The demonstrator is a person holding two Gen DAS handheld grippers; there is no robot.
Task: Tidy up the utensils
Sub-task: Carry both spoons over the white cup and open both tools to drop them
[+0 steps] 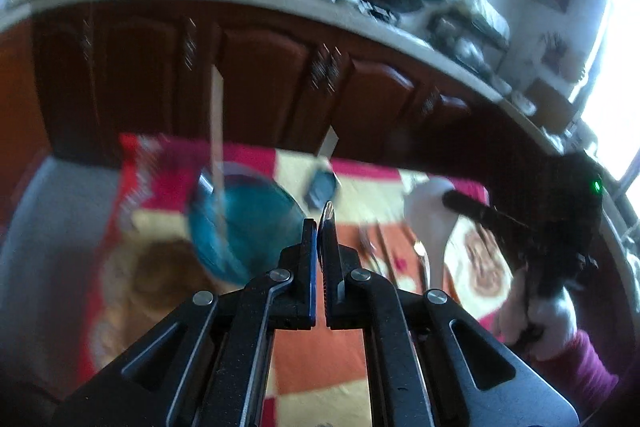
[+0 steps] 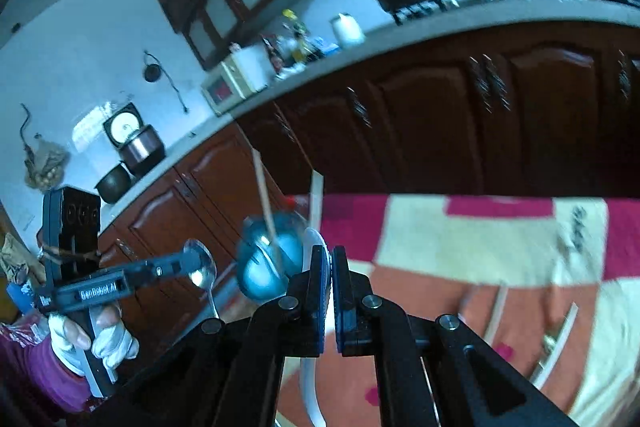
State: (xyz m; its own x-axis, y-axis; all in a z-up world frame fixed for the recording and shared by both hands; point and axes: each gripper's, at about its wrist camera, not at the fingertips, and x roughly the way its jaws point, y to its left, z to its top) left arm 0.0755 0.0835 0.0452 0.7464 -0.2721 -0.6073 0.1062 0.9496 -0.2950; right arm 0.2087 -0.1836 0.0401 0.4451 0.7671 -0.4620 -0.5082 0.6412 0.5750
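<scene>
My left hand-held gripper (image 1: 322,227) is clamped on one metal spoon (image 2: 202,267), its bowl poking just past the fingertips. My right hand-held gripper (image 2: 330,259) pinches one white ladle (image 1: 430,223) between its pads. Just beyond both stands one blue cup (image 1: 244,223) holding two sticks. The left gripper's side reads "GenRobot.AI".

A teal bowl (image 1: 244,223) sits on a checked cloth (image 1: 320,359) of magenta, orange and cream; a white spoon (image 1: 430,223), dark red-brown cabinets (image 1: 256,79) and white-gloved hand (image 2: 108,343) show.
</scene>
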